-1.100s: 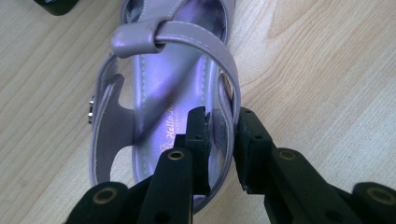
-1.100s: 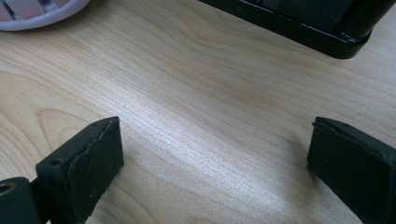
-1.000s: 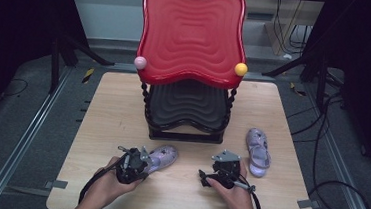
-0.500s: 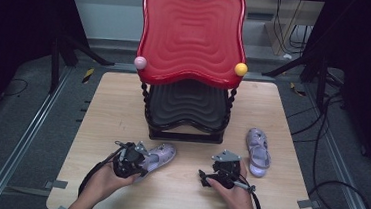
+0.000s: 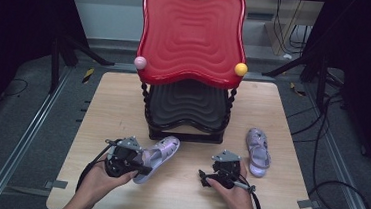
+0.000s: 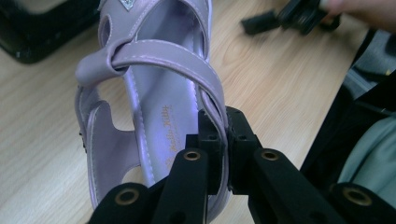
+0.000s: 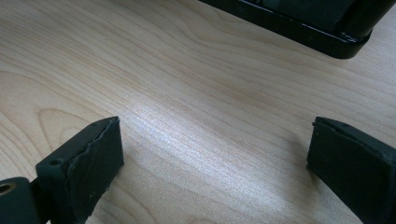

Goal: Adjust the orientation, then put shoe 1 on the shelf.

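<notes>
Two lilac sandals on the table [image 5: 98, 102], one 2-tier stand [image 5: 187, 109] at the far-middle w/ a red top tray [image 5: 191, 32] & a dark lower one. Left gripper [image 5: 141, 167] is clamped tight on the side strap of the near-left sandal [image 6: 154, 88], just in front of the stand. Second sandal [image 5: 258, 151] lies flat at right, untouched. Right gripper [image 7: 212, 163] rests near it, jaws wide apart over bare wood. Two knobs on the red tray: 1 pink [image 5: 140, 62], 1 yellow [image 5: 241, 69].

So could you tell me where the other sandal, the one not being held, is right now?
In the high view the loose sandal lies flat on the table's right side, beside the black rack's right corner and just past the right gripper.
</notes>
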A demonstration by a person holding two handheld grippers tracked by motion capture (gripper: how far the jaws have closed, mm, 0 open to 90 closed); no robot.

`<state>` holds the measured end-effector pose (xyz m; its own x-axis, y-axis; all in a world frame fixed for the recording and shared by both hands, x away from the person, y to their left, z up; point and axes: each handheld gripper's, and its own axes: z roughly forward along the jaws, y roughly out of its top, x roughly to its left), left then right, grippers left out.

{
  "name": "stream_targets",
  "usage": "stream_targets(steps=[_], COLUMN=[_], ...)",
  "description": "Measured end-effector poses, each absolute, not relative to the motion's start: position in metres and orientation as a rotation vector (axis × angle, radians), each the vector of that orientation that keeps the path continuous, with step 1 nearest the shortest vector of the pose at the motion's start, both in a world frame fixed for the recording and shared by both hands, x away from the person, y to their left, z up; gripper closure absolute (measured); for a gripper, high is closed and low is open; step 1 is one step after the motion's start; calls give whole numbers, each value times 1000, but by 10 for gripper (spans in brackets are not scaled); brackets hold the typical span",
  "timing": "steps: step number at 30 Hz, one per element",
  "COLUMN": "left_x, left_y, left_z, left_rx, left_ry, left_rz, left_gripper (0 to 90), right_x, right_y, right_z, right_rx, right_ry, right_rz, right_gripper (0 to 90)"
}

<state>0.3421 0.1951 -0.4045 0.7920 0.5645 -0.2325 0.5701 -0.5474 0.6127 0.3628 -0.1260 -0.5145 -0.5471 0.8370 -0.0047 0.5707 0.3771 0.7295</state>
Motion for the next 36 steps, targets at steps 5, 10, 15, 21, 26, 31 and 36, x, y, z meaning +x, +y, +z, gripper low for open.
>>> stream_targets(steps=[5, 10, 15, 21, 26, 31, 36], left_x=[344, 349, 358, 373, 376, 378, 381], left_y=[188, 177, 166, 157, 154, 147, 140], left_z=[-394, -383, -372, -364, -361, -357, -355], left_rx=[2174, 2095, 2026, 1955, 1926, 1868, 1807], left_ry=[838, 840, 853, 884, 890, 904, 909], left_rz=[-6, 17, 76, 117, 131, 178, 225], left_gripper=[865, 864, 864, 863, 863, 863, 861], right_x=[363, 363, 363, 363, 363, 363, 363], right_y=[-126, -126, -126, -126, -126, -126, -126], right_z=[-515, -515, -514, -515, -514, -514, -515], right_rx=[1224, 1224, 1224, 1219, 1222, 1220, 1214], right_ry=[2268, 2268, 2268, 2267, 2267, 2268, 2268], right_rz=[979, 979, 978, 978, 979, 979, 978], right_gripper=[37, 37, 37, 37, 37, 38, 37])
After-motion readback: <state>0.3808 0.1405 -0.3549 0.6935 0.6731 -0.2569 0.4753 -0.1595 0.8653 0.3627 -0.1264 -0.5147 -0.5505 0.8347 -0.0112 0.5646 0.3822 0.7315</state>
